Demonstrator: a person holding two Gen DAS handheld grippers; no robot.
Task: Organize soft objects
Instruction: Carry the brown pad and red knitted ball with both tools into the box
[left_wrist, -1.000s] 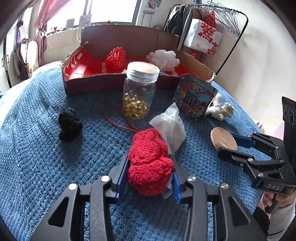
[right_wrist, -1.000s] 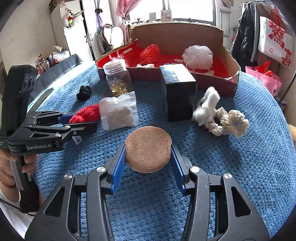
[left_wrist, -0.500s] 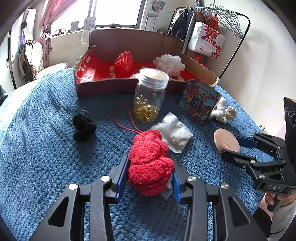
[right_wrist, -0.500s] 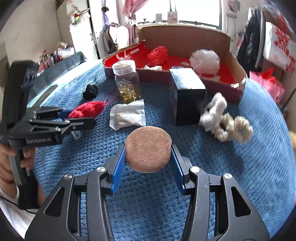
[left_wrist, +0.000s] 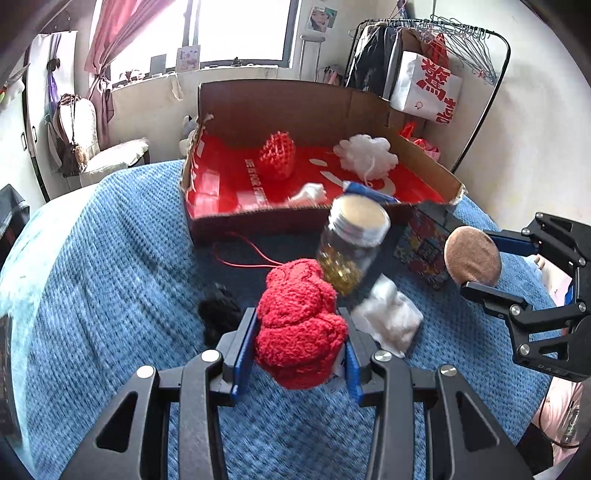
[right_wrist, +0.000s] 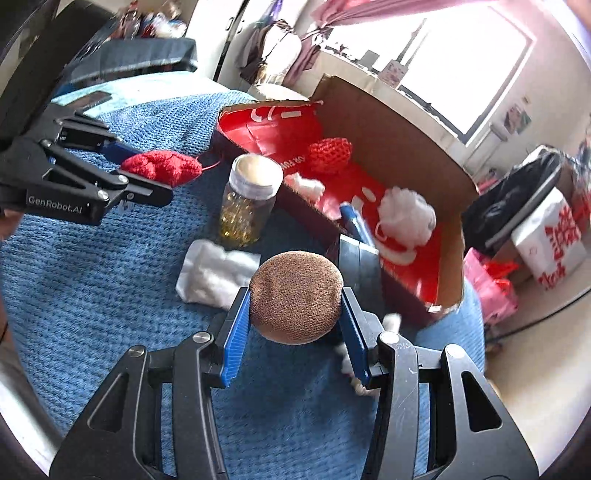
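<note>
My left gripper (left_wrist: 297, 345) is shut on a fluffy red knitted bundle (left_wrist: 299, 325), held above the blue knitted blanket (left_wrist: 103, 280); a red string (left_wrist: 243, 254) trails from it. My right gripper (right_wrist: 295, 299) is shut on a round brown puff (right_wrist: 295, 295), also lifted off the blanket. In the left wrist view the brown puff (left_wrist: 472, 256) shows at the right. Beyond both stands an open cardboard box (left_wrist: 306, 110) with a red lining, holding a red mesh ball (left_wrist: 277, 155) and a white pouf (left_wrist: 365, 153).
A glass jar (left_wrist: 351, 247) of yellow beads stands in front of the box, a dark patterned box (left_wrist: 421, 247) beside it. White wadding (left_wrist: 391, 317) and a black soft lump (left_wrist: 218, 314) lie on the blanket. A clothes rack (left_wrist: 461, 44) stands behind.
Both grippers have risen and moved toward the cardboard box with their loads. The right view has rolled, so the scene now tilts. Neither grip has changed.
</note>
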